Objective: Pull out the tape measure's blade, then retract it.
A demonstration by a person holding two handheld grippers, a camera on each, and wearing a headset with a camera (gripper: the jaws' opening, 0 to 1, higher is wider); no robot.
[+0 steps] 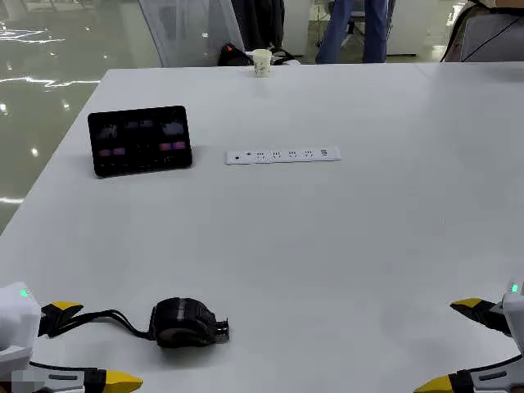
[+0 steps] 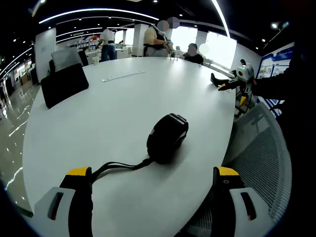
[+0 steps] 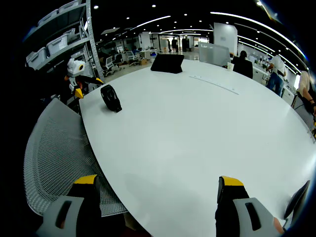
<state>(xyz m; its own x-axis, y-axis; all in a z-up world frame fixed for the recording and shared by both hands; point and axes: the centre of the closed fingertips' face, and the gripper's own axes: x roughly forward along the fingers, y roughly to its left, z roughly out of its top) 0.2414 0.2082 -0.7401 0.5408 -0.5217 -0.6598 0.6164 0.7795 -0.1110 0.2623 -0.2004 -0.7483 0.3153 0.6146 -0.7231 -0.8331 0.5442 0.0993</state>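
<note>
Table: a broad white table (image 1: 368,229) with a smooth, faintly glossy top and a rounded edge.
Tape measure: the tape measure (image 1: 184,322) lies on the near left part of the table. It is a squat, rounded black case with a matte, rubbery look, and its blade is not yet drawn out.
Cord: a thin black cord (image 1: 106,317) runs in a loose curve from the case's left end toward the left gripper's far jaw. Whether it touches that jaw cannot be told.
Left gripper: the left gripper (image 1: 94,344) sits at the near left edge. Its 2 jaws are black with yellow tips on a white body, spread wide and grasping nothing. The tape measure lies just ahead of the gap between them.
Right gripper: the right gripper (image 1: 450,344) is at the near right edge, well apart from the tape measure. Its 2 yellow-tipped jaws are likewise splayed and empty over bare tabletop.
Panel: a flat black rectangular panel (image 1: 141,139) stands tilted back at the far left, its face blurred with purplish patches.
Power strip: a long, thin white power strip (image 1: 282,155) lies flat to the right of the panel.
Cup: a small pale cup (image 1: 261,62) stands upright at the far edge.
Chair: in the left gripper view a grey chair (image 2: 256,158) of fine woven mesh sits beside the table's edge.
</note>
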